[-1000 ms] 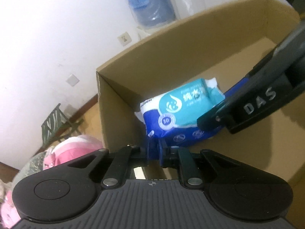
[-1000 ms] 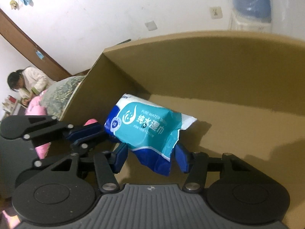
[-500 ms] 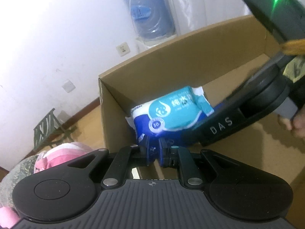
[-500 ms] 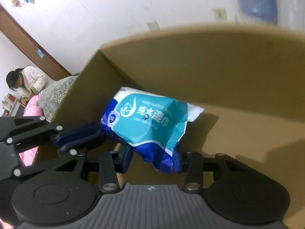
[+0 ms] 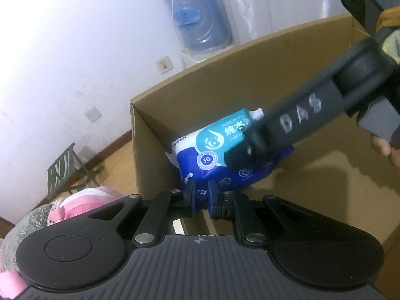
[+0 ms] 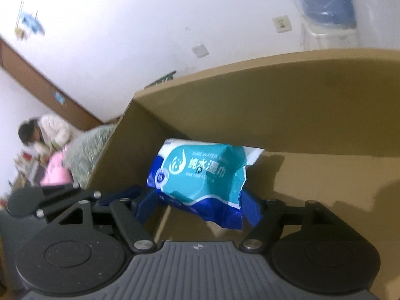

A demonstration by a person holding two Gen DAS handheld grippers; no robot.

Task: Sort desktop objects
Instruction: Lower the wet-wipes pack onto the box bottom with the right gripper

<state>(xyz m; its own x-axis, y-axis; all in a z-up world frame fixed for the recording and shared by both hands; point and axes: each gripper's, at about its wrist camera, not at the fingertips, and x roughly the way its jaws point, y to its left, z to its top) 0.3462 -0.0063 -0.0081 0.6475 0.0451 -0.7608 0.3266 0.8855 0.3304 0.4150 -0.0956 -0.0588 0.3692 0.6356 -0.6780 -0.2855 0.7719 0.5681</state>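
Observation:
A teal and blue wet wipes pack hangs inside an open cardboard box, near its left corner. My left gripper is shut on the pack's dark blue lower edge. In the right wrist view the pack lies between the fingers of my right gripper. Its jaws are opening and its blue pads stand apart from the pack's sides. The left gripper's fingers reach in from the left to the pack's edge. The right gripper's black housing crosses over the pack.
The box's walls rise behind and to the left of the pack, and its floor is bare to the right. Outside on the left are pink bedding, a green folding chair and a seated person. A blue water jug stands behind the box.
The right gripper's jaws first narrowed on the pack and now stand much wider, off its sides. The left gripper keeps its hold on the lower edge.

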